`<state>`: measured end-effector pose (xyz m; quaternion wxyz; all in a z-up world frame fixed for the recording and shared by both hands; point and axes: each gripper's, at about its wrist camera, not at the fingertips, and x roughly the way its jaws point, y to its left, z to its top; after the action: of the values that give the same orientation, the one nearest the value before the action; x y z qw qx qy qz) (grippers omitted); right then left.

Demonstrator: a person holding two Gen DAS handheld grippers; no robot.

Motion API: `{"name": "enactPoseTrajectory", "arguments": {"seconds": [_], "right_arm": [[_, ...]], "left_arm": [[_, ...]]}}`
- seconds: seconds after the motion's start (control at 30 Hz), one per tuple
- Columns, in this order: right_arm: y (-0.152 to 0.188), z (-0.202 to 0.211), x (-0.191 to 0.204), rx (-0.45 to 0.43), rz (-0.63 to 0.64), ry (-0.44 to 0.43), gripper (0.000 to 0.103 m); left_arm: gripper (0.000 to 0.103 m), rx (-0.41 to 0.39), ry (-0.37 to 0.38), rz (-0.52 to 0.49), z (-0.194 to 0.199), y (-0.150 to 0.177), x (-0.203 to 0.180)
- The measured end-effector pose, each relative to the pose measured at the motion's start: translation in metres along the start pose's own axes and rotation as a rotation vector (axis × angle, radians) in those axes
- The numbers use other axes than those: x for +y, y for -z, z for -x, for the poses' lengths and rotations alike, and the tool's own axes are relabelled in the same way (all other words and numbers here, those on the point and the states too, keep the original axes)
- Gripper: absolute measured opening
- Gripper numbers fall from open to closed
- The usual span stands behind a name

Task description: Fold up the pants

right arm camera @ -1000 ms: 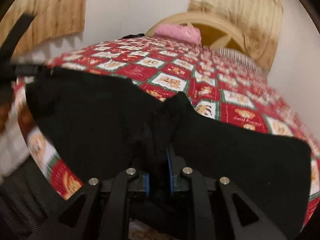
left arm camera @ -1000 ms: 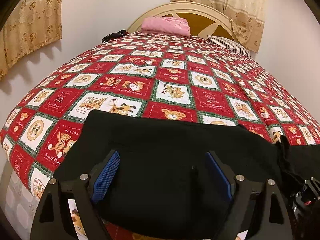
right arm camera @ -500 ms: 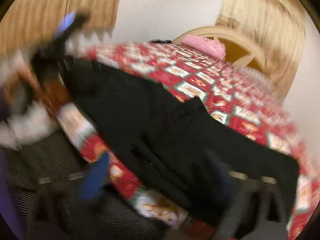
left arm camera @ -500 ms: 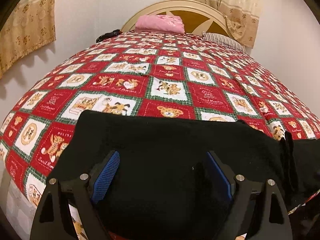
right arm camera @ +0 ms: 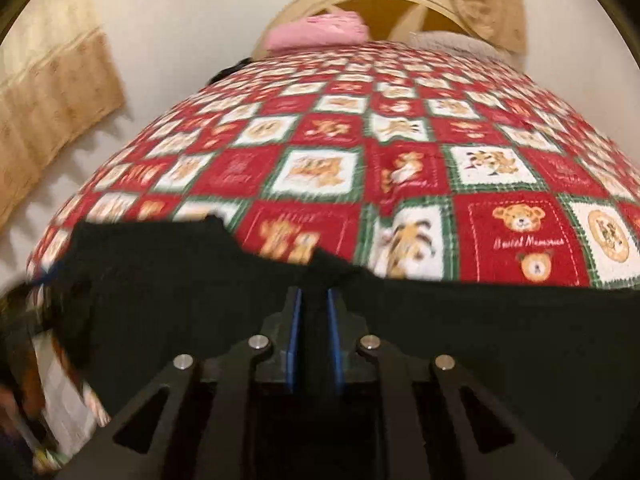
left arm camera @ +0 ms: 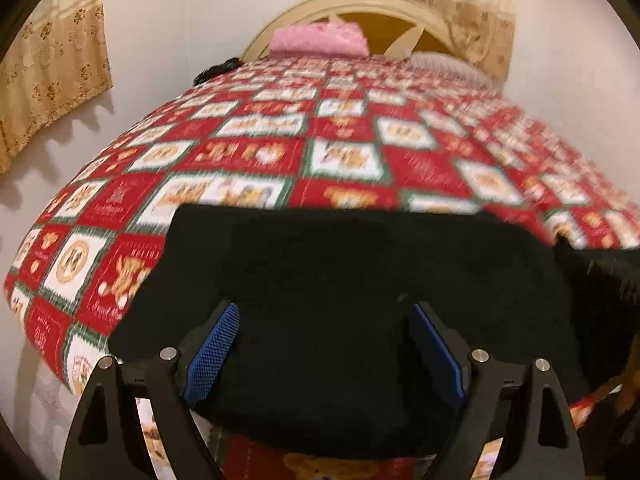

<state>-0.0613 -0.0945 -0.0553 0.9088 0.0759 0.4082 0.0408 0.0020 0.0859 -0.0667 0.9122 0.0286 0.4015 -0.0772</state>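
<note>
Black pants (left arm camera: 352, 280) lie spread across the near edge of the bed, on a red teddy-bear quilt (left arm camera: 340, 152). My left gripper (left arm camera: 326, 344) is open, its blue pads wide apart just above the black cloth. In the right wrist view the pants (right arm camera: 500, 328) stretch across the front. My right gripper (right arm camera: 314, 300) is nearly closed, its blue pads pinching a raised fold of the black fabric near the far edge.
A pink folded cloth (left arm camera: 320, 38) and a striped pillow (left arm camera: 444, 64) lie by the cream headboard (left arm camera: 360, 4). Curtains hang on the left wall (left arm camera: 52, 72) and behind the headboard. A small dark object (left arm camera: 216, 70) sits at the far left bed edge.
My right gripper swung away to the left, opened, then came back and closed on a fold of the pants. My left gripper stayed open over the cloth, shifting slightly.
</note>
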Motion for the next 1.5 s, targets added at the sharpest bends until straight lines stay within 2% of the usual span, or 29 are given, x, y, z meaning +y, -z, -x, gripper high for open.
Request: {"name": "enactPoseTrajectory", "arguments": {"seconds": [0.1,0.17,0.2,0.3,0.33,0.43,0.47,0.53,0.57,0.6,0.67,0.73,0.77,0.83,0.93,0.97,1.03,1.17,1.3,1.5], "right_arm": [[-0.010,-0.016,-0.021,-0.024,-0.104,-0.050,0.017],[-0.008,-0.005,-0.027,-0.041,-0.128,-0.130,0.022],[-0.006,0.005,-0.026,-0.067,-0.127,-0.161,0.027],[0.001,0.039,-0.011,-0.190,-0.078,-0.218,0.028],[0.004,0.050,0.000,-0.217,-0.031,-0.236,0.033],[0.017,0.059,0.032,-0.258,0.069,-0.272,0.061],[0.023,0.055,0.041,-0.251,0.086,-0.291,0.063],[0.032,0.034,0.057,-0.179,0.114,-0.303,0.063],[0.037,0.016,0.065,-0.107,0.106,-0.290,0.063],[0.040,0.006,0.066,-0.075,0.080,-0.286,0.063],[0.043,0.012,0.071,-0.124,0.055,-0.281,0.063],[0.041,0.022,0.077,-0.142,0.059,-0.339,0.063],[0.042,0.035,0.082,-0.189,0.072,-0.343,0.063],[0.046,0.053,0.090,-0.254,0.112,-0.319,0.065],[0.050,0.075,0.098,-0.329,0.156,-0.283,0.066],[0.050,0.076,0.098,-0.337,0.161,-0.280,0.066],[0.051,0.078,0.098,-0.342,0.159,-0.273,0.066],[0.050,0.070,0.095,-0.321,0.127,-0.278,0.066],[0.052,0.074,0.091,-0.325,0.118,-0.287,0.066],[0.054,0.074,0.088,-0.321,0.111,-0.293,0.066]], "left_arm": [[0.088,-0.024,-0.022,-0.037,0.001,0.007,0.000],[0.088,-0.033,-0.028,-0.058,0.004,0.007,0.002],[0.088,-0.045,-0.031,-0.057,0.007,0.007,0.006],[0.088,-0.104,-0.030,0.001,0.023,0.010,0.026],[0.088,-0.120,-0.030,0.028,0.029,0.011,0.035],[0.088,-0.151,-0.040,0.162,0.045,0.018,0.075],[0.088,-0.152,-0.047,0.196,0.047,0.020,0.084],[0.088,-0.143,-0.080,0.265,0.049,0.026,0.104],[0.088,-0.135,-0.101,0.289,0.048,0.029,0.111],[0.088,-0.131,-0.109,0.309,0.049,0.031,0.116],[0.088,-0.134,-0.080,0.337,0.050,0.036,0.120],[0.088,-0.131,-0.049,0.348,0.049,0.037,0.118],[0.088,-0.122,-0.032,0.352,0.046,0.038,0.115],[0.088,-0.097,0.010,0.374,0.037,0.038,0.108],[0.088,-0.052,0.098,0.457,0.026,0.042,0.100],[0.088,-0.069,0.088,0.463,0.029,0.043,0.096],[0.088,-0.061,0.112,0.469,0.031,0.041,0.089],[0.088,-0.075,0.112,0.563,0.040,0.052,0.085],[0.088,-0.081,0.082,0.544,0.036,0.051,0.079],[0.085,-0.132,0.134,0.658,0.023,0.045,0.086]]}}
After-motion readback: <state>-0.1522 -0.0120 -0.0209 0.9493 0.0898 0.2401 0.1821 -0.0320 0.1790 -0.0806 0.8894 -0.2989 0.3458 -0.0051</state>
